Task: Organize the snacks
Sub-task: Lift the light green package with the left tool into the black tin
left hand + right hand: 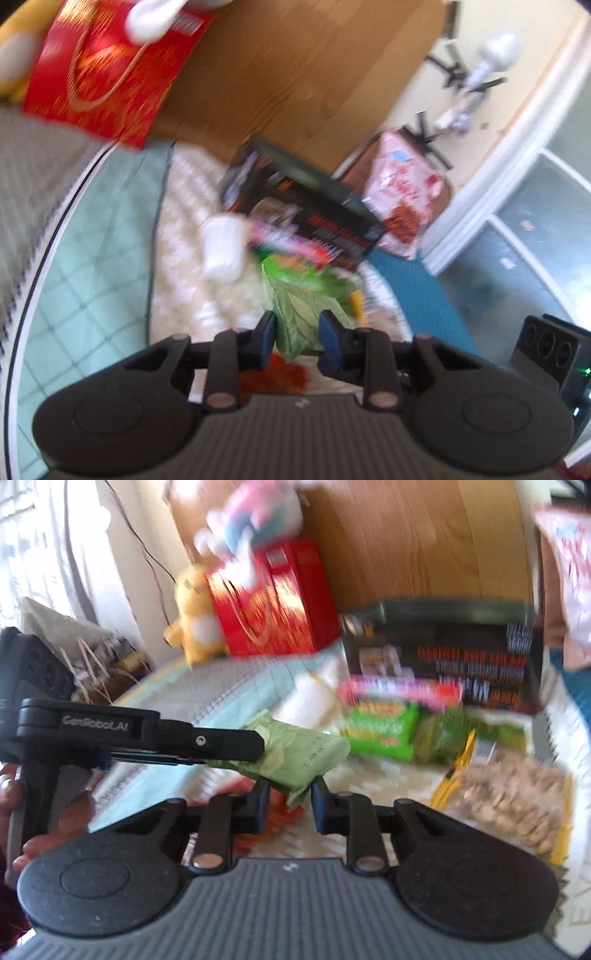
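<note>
Both tongs meet on your pale green packet (295, 755): left gripper (297, 326) clenched on one end, right gripper (286, 794) parted around its crimped corner, held above the bed's snack pile (424, 723); light, soft, crinkly film, so pinch the seam.

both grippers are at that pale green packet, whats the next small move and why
Probably carry the pale green packet forward and set it beside the bright green snack bags in front of the black box. The left gripper appears clamped on it, lifted off the bed, while the right gripper brackets its lower end. The frames are blurred, so contact is uncertain.
</note>
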The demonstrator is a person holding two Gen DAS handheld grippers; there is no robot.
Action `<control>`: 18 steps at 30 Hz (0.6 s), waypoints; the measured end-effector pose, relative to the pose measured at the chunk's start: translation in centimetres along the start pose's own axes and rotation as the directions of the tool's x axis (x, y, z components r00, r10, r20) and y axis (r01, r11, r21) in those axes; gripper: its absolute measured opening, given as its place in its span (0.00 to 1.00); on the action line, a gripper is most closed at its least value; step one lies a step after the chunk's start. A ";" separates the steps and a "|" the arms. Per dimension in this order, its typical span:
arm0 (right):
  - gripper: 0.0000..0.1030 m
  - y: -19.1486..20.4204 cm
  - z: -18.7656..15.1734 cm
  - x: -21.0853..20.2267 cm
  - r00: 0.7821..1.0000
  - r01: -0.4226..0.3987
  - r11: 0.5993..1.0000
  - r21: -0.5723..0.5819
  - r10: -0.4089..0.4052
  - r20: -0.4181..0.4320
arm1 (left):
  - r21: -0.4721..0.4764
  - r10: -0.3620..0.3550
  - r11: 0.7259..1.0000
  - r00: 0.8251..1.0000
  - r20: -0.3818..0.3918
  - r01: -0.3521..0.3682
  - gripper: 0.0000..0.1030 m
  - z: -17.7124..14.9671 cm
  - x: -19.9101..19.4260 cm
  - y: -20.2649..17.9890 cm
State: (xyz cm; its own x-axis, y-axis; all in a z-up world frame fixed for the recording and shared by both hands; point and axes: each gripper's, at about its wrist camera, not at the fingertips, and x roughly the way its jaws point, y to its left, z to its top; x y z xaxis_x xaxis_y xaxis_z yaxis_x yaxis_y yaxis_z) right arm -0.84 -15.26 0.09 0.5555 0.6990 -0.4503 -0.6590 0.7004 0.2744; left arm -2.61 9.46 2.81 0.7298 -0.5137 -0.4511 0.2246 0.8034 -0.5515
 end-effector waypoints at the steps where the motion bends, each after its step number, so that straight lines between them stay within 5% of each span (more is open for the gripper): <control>1: 0.26 0.1 0.3 -0.6 1.000 0.005 1.000 -0.007 -0.005 0.028 | 0.013 -0.012 1.000 1.000 0.012 0.012 0.26 0.6 -0.1 -0.5; 6: 0.26 -1.8 5.2 -0.6 0.979 0.131 0.990 -0.044 -0.122 0.162 | 0.115 -0.028 0.993 0.996 0.089 0.018 0.26 5.6 2.8 -3.5; 10: 0.29 -4.5 8.3 1.4 0.965 0.192 0.981 -0.023 -0.184 0.189 | 0.143 0.000 0.990 0.992 0.127 -0.018 0.26 9.8 7.6 -4.5; 12: 0.45 -6.0 9.9 3.2 0.952 0.248 0.969 -0.005 -0.242 0.186 | 0.137 0.027 0.990 0.992 0.125 -0.044 0.27 11.4 10.3 -4.5; 15: 0.47 -7.5 10.7 4.7 0.932 0.334 0.943 0.004 -0.331 0.151 | 0.107 0.124 0.985 0.986 0.114 -0.137 0.27 12.0 12.7 -4.0; 18: 0.48 -8.5 8.6 1.1 0.936 0.287 0.955 0.073 -0.296 0.193 | 0.077 0.055 0.995 0.991 0.125 -0.065 0.27 10.3 11.1 -3.4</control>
State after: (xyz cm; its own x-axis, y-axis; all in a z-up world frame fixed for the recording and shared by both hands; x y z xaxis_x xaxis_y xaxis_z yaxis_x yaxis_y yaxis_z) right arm 9.78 -19.21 4.55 0.8125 0.4749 -0.3381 -0.4332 0.8800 0.1948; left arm 11.37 4.16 6.92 0.8158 -0.4272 -0.3897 0.2258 0.8558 -0.4654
